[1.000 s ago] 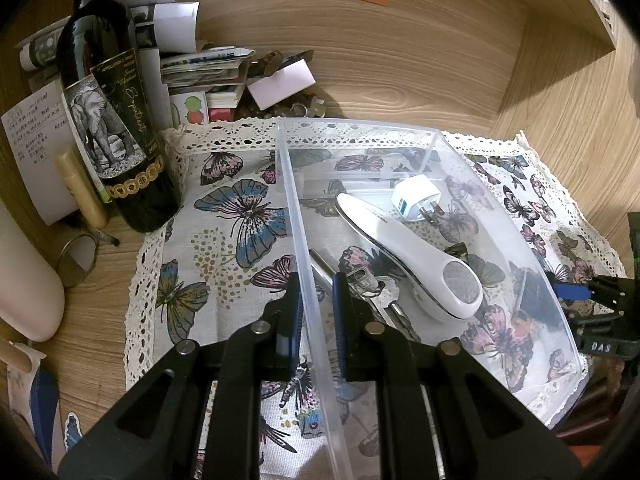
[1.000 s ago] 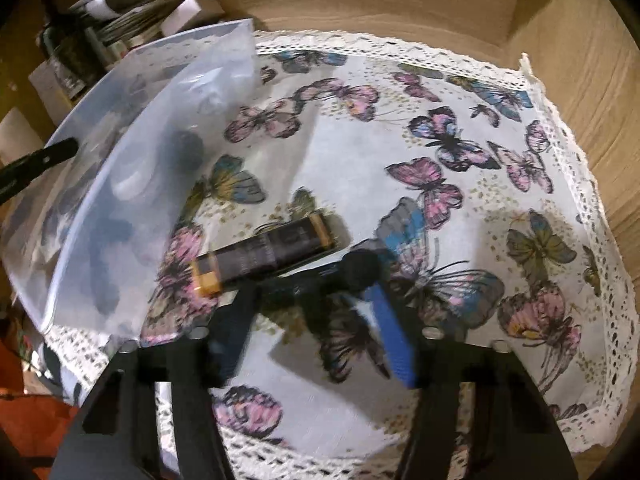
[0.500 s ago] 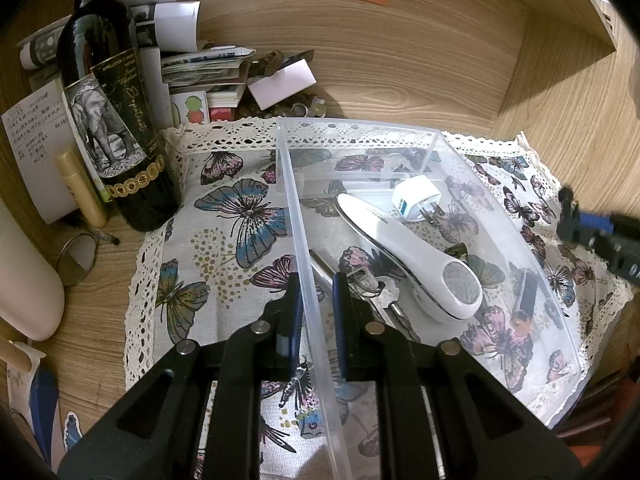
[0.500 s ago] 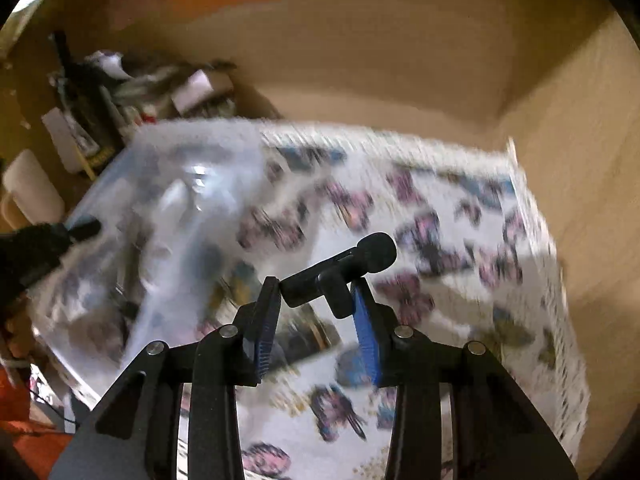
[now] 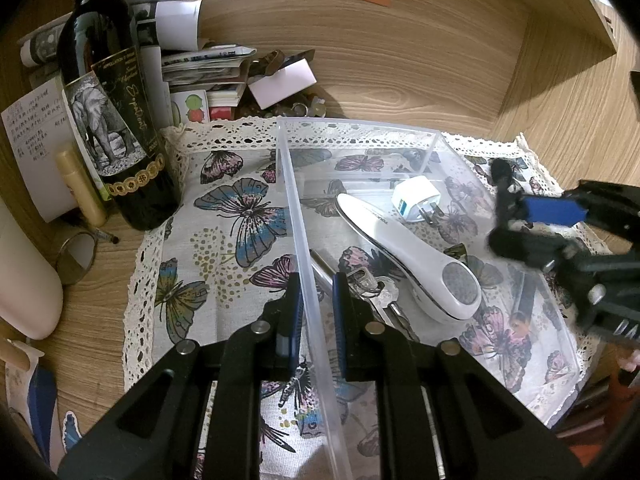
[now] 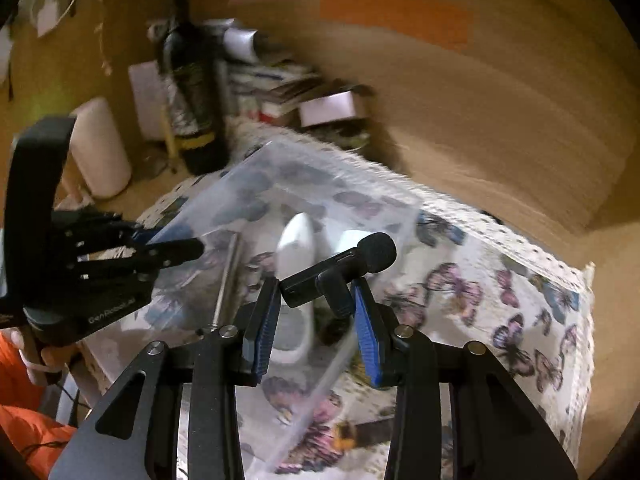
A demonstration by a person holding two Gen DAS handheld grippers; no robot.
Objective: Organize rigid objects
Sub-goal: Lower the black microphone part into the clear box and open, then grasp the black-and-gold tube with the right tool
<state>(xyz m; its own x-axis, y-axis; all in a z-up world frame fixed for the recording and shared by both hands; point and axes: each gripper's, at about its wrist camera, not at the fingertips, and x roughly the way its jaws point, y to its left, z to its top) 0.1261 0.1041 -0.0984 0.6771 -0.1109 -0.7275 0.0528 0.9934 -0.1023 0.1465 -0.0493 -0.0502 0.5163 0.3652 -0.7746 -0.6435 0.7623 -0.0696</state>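
Note:
A clear plastic bin [image 5: 432,138] sits on a butterfly cloth [image 5: 224,240]. Inside lie a white handheld device [image 5: 404,252], a white plug adapter [image 5: 416,200], keys [image 5: 372,284] and a thin metal rod. My left gripper [image 5: 314,280] is shut on the bin's left wall. My right gripper [image 6: 316,284] is shut on a small black clip-on microphone [image 6: 360,260] with a foam head. It holds the microphone in the air over the bin's right side. In the left wrist view the microphone [image 5: 500,170] shows at the right, above the bin's rim.
A dark wine bottle [image 5: 116,120], a lip balm stick [image 5: 80,188], stacked papers [image 5: 208,68] and a white container [image 5: 24,280] crowd the back left. A dark tube with orange ends [image 6: 360,432] lies on the cloth right of the bin. Wooden walls close the back and right.
The right gripper closed on the microphone, lifted it off the cloth and carried it left over the bin. The left gripper has stayed on the bin wall.

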